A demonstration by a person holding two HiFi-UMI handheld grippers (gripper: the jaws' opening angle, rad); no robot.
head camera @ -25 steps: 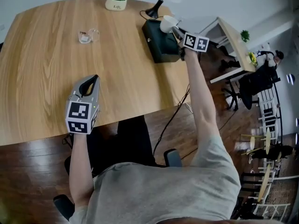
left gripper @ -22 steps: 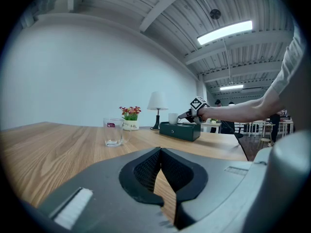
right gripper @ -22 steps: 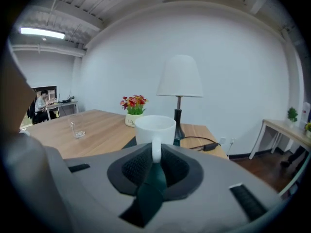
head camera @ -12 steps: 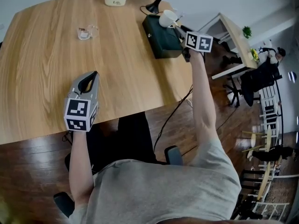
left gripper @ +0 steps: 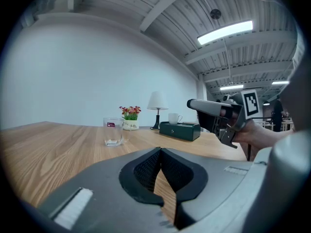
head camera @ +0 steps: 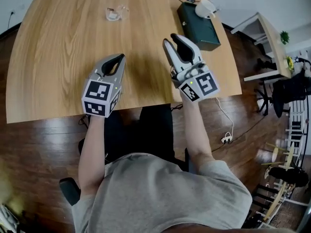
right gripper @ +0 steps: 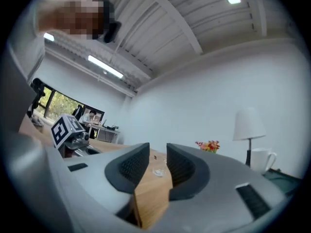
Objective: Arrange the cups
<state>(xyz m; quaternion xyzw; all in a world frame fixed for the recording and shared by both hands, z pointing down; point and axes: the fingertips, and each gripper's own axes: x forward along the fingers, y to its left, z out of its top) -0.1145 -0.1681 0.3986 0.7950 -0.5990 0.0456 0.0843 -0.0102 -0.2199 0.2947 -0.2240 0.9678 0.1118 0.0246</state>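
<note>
Wooden tabletop [head camera: 53, 57] carried both cups at its far end, well apart from each other. The clear glass cup [head camera: 118, 13] stood upright on the bare wood. The white mug [head camera: 204, 8] sat upright on top of a dark green box [head camera: 197, 27], with its handle on the side away from the glass.

From the head view, the glass lay almost straight ahead of my left gripper [head camera: 119, 58]. I judged that hand the nearer of the two to it. My right gripper [head camera: 172, 39] hovered over the near half of the table and angled towards the glass. The mug lay off to its right, and I judged it the closer hand for that cup.

The left gripper's jaws met at the tips with nothing in them. The right gripper's jaws stood a narrow way apart and were closing. Nothing lay between the pads.

Only the right gripper view showed the glass lined up far off in the slot between its jaws. The left gripper view showed the glass side-on with its red label, plus the table lamp [left gripper: 157, 102] and flower pot [left gripper: 129, 124]. It also showed the right gripper hanging clear above the wood.
</note>
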